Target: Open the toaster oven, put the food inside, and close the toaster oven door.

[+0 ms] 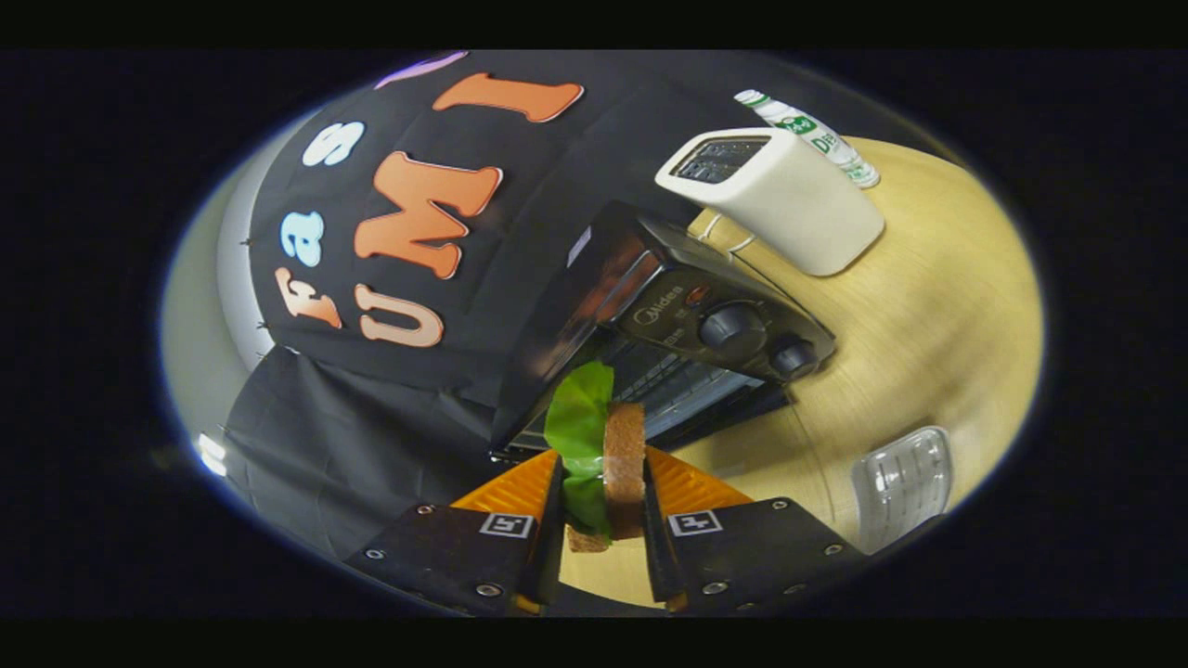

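Note:
My gripper [601,482] is shut on a sandwich [620,464]: a brown bread slice with a green lettuce leaf [580,417] sticking up beside it, held upright between both fingers. Just ahead of the fingers sits the black toaster oven [668,325], seen tilted. Its door hangs open and the wire rack [664,385] inside shows right behind the sandwich. Two round knobs [733,327] sit on its control panel to the right of the opening.
A white pop-up toaster [775,195] stands on the wooden table [928,315] beyond the oven, with a plastic bottle [812,134] lying behind it. A clear ribbed plastic tray [902,482] lies to the right of my fingers. Black cloth wall rises to the left.

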Tool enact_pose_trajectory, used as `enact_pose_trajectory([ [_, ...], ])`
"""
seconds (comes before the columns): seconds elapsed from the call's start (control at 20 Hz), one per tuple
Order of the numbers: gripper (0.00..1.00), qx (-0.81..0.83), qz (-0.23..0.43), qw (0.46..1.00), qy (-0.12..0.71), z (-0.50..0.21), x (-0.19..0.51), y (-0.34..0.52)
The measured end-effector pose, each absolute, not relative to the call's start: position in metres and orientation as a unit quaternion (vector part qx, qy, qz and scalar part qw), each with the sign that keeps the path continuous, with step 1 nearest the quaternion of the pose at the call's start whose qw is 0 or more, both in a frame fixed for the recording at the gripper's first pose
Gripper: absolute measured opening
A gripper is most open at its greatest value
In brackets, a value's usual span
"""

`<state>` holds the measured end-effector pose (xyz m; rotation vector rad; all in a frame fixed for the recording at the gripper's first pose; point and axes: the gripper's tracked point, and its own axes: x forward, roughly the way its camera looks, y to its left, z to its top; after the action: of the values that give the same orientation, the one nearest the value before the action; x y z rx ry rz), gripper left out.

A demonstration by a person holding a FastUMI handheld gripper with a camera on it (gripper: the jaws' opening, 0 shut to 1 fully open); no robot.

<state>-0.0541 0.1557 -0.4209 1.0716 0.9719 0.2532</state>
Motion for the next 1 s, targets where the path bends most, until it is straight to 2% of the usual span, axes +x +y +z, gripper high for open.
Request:
enact_pose_trajectory([
  [0.75,0.38,0.574,0.037,0.735,0.359,-0.470,0.007,0.216],
  [1.0,0.39,0.568,0.009,0.752,0.335,-0.484,0.024,0.217],
])
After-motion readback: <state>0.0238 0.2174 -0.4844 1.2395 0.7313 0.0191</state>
